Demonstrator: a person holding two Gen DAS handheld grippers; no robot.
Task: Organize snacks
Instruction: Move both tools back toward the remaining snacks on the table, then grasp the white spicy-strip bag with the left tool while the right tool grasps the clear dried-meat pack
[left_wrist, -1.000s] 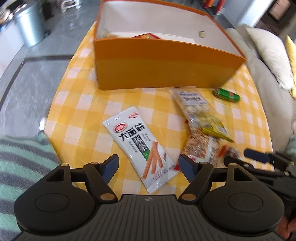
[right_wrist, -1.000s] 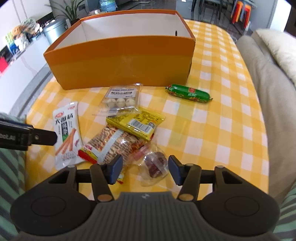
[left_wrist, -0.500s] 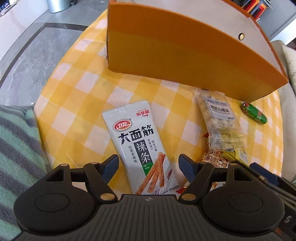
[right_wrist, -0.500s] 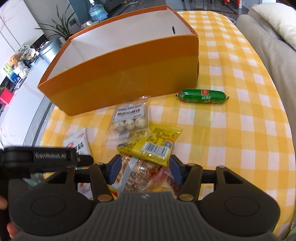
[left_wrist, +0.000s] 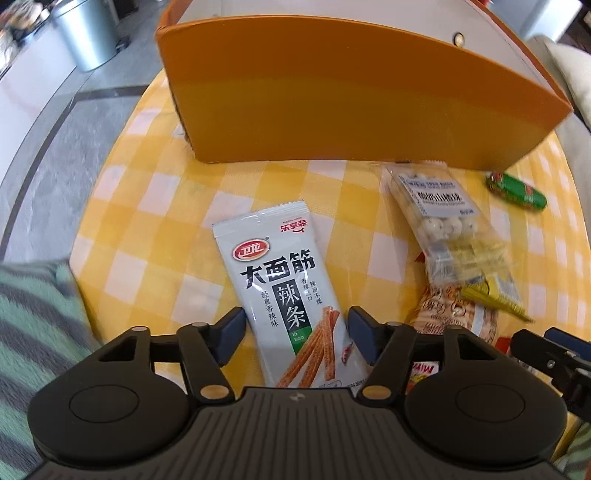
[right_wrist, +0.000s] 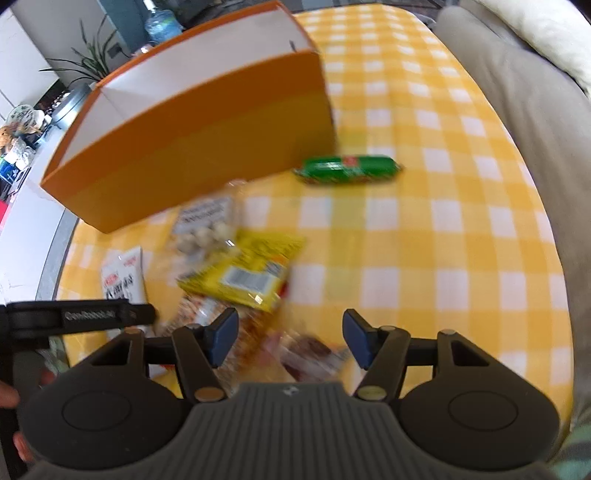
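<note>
Left wrist view: my left gripper (left_wrist: 295, 334) gapes wide astride the white foil spicy-strip packet (left_wrist: 286, 295); my right gripper (right_wrist: 290, 338) spreads wide, empty, over the blurred clear-wrapped snack (right_wrist: 306, 350).

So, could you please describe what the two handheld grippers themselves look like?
Both the left gripper and the right gripper share one design: a matte black ribbed body, two rounded black side discs, black linkage arms with brass-coloured pins, and dark blue finger pads. The right wrist view shows whitish lettering along the left gripper's side, too blurred to read.
</note>
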